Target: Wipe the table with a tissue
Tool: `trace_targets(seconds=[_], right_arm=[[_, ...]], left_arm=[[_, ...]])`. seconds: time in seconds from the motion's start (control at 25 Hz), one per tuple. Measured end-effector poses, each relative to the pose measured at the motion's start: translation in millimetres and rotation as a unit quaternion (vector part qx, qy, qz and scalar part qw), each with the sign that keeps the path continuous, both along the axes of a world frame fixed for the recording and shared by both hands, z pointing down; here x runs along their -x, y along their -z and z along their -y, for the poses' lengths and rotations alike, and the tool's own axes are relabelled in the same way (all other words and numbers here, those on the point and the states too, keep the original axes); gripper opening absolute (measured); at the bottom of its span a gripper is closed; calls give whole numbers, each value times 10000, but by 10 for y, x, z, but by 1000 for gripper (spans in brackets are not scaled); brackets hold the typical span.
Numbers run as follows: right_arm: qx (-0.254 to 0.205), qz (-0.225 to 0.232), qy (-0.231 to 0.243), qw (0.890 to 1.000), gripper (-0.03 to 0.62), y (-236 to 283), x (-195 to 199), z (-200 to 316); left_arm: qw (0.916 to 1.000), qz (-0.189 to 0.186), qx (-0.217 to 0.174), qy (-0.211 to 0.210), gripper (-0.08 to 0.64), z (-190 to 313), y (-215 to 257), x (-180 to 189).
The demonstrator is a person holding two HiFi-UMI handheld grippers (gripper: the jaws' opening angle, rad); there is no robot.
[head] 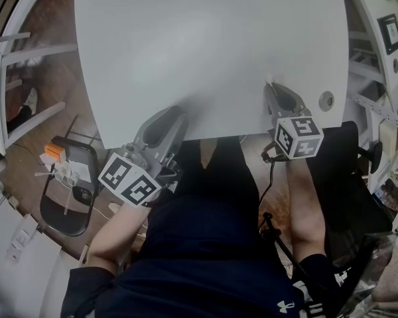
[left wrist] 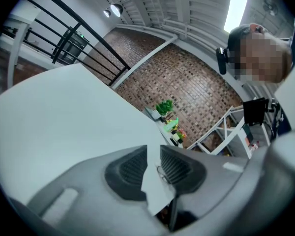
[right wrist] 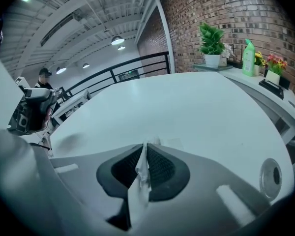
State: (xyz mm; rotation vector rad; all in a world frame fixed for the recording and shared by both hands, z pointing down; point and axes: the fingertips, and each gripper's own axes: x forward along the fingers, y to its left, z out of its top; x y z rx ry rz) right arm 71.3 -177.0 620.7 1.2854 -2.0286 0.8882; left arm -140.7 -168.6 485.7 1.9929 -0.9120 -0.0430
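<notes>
The white table (head: 205,45) fills the upper part of the head view. My left gripper (head: 180,111) lies at the table's near edge, left of my body. In the left gripper view, the left gripper (left wrist: 154,149) is shut on a strip of white tissue (left wrist: 156,188) that hangs back between the pads. My right gripper (head: 270,86) rests over the near right part of the table. In its own view the right gripper (right wrist: 145,145) is shut on a crumpled tissue (right wrist: 139,173). In the head view, I cannot make out either tissue.
A round cable hole (head: 326,101) sits in the table just right of the right gripper. A black chair (head: 69,191) stands on the floor at the left, white shelving (head: 385,38) at the right. Potted plants (right wrist: 212,43) and a green bottle (right wrist: 248,58) line a far ledge.
</notes>
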Motion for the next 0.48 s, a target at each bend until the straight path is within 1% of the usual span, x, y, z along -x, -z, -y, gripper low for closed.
trace_targets(seconds=[0.08, 0.12, 0.2, 0.28, 0.36, 0.48], right_arm=[[-75, 52, 98, 9999, 28, 37, 83, -1], [-166, 113, 71, 9998, 28, 99, 100, 11], [-376, 359, -143, 9985, 28, 297, 76, 39], [-505, 759, -437, 9949, 28, 521, 0, 38], [-600, 1225, -775, 9876, 28, 771, -141, -12], [-759, 1809, -1340, 9714, 28, 1218, -451, -169]], left_arm=[[10000, -1, -15, 18, 83, -7, 22, -2], [10000, 0, -25, 24, 83, -11, 39, -5], [10000, 13, -71, 28, 83, -17, 89, -21], [9998, 35, -167, 38, 83, -11, 159, -59], [9996, 52, -279, 32, 83, -11, 268, -138], [9990, 29, -441, -14, 83, -63, 539, -324]])
